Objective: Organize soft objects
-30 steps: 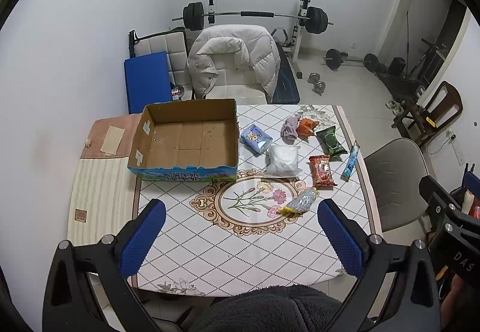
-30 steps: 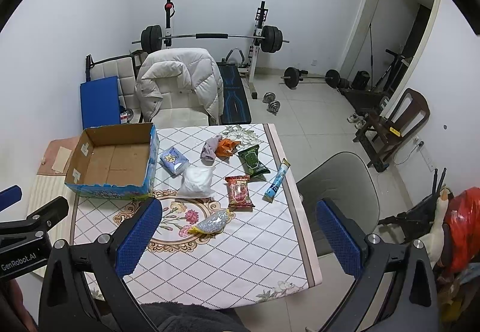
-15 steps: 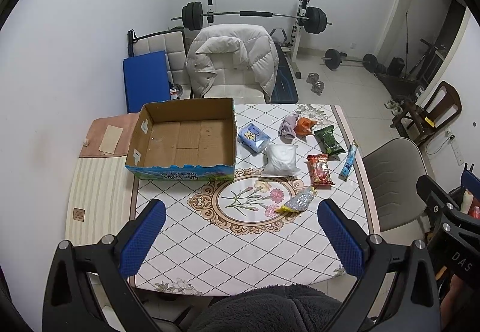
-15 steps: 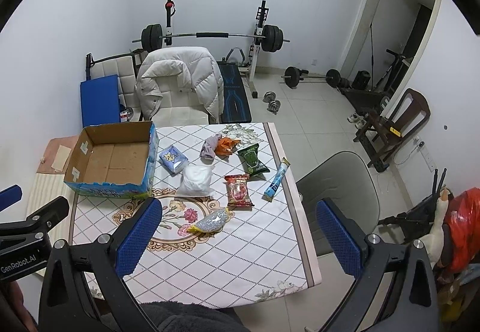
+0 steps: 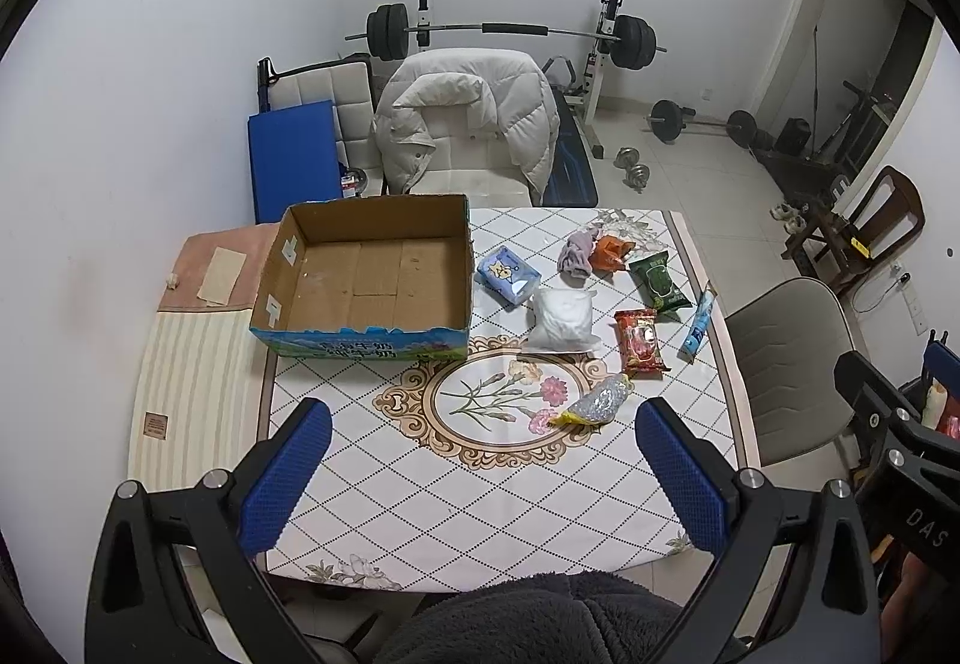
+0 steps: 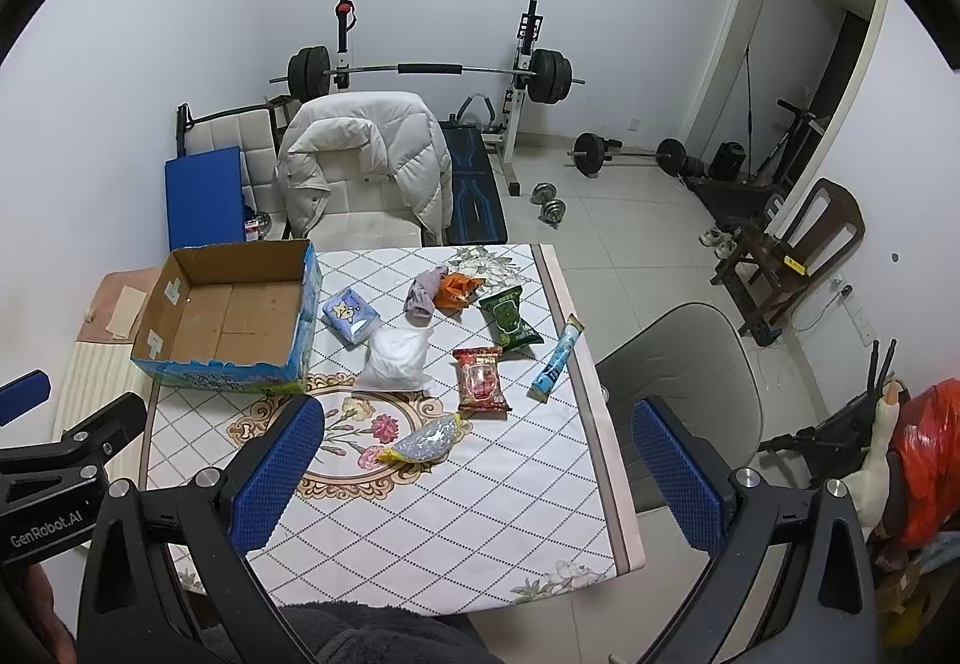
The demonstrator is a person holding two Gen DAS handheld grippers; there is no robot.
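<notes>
The soft things lie loose on my table, all to the right of the cardboard box. Nearest the box sits a blue tissue pack, just beside its right wall. Next to that is a white plastic bag, lying at the edge of the flower medallion printed on the cloth. Farther back, a crumpled grey cloth touches an orange wrapper. A green snack packet lies to the right of those, a red snack packet in front of it, and a light blue tube-shaped packet lies close to the table's right edge. Closest to me is a silvery pouch with yellow ends, resting on the medallion.

The box stands open at the back left corner of the table, its brown floor bare with nothing in it, blue print along its front wall.

My left gripper hangs above the near part of the table with its blue pads wide apart, holding nothing. My right gripper hangs likewise, spread wide and empty, over the table's near right side.

Behind the table a white padded jacket is draped over a chair, with a barbell rack against the far wall. A grey chair stands at the table's right side.
</notes>
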